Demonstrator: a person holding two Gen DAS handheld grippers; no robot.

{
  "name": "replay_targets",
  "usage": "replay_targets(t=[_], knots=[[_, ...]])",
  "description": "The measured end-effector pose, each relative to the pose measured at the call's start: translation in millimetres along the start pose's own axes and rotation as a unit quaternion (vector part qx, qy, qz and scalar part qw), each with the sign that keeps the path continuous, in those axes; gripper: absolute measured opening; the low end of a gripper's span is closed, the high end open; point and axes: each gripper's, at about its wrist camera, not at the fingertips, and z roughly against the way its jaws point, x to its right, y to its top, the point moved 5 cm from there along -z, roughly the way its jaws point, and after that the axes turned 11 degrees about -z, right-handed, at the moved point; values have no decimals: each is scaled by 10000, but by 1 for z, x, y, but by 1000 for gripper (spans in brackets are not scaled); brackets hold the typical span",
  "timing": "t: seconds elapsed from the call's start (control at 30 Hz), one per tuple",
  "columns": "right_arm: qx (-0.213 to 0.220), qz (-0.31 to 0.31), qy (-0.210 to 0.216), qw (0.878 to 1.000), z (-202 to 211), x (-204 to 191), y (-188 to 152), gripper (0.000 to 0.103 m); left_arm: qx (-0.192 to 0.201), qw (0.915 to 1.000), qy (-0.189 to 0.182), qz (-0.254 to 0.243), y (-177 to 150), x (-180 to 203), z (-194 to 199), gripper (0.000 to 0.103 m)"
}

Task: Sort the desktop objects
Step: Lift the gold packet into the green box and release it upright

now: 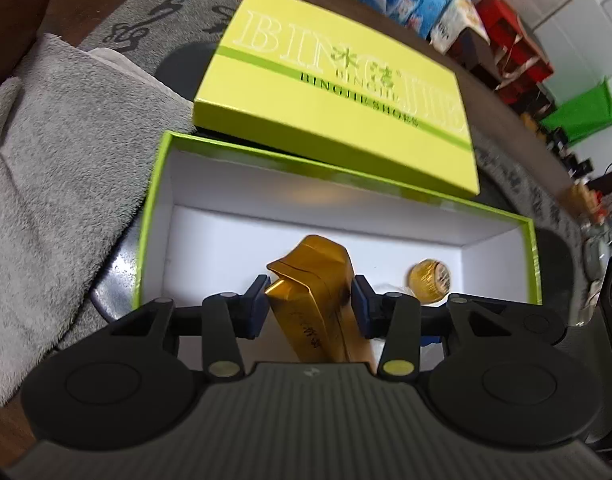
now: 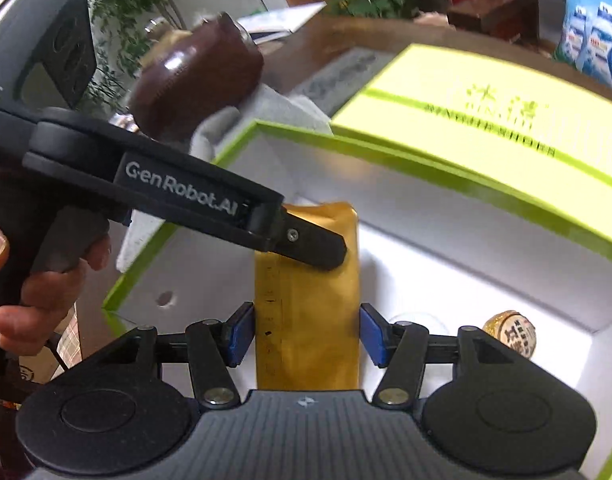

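A gold foil pouch is held over the open lime-green box with a white inside. My left gripper is shut on the pouch, its blue pads pressing both sides. In the right wrist view the same pouch stands between my right gripper's blue pads, which touch its sides. The left gripper's finger reaches across the pouch's top from the left. A small round gold-wrapped item lies on the box floor to the right; it also shows in the right wrist view.
The box's yellow-green lid lies just behind the box. A grey towel lies left of the box. A dark brown rounded object sits beyond the box's left corner. Packaged goods and red boxes stand at the back right.
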Motion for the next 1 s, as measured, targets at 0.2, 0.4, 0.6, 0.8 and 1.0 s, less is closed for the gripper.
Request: replay_targets(t=[0.2, 0.4, 0.6, 0.8, 1.0], knots=[[-244, 11, -138, 9996, -14, 4, -4, 66, -296, 9987, 377, -160, 1, 4, -18, 42], [-267, 163, -406, 9987, -10, 5, -2, 66, -335, 9987, 393, 4, 6, 9, -19, 41], [-181, 42, -459, 9988, -2, 12, 0, 63, -333, 9989, 242, 223, 8, 15, -16, 41], [-75, 150, -798, 9967, 12, 20, -3, 62, -227, 9994, -10, 272, 12, 24, -16, 41], [73, -18, -962, 9953, 23, 30, -4, 59, -73, 9996, -232, 142, 17, 39, -12, 41]])
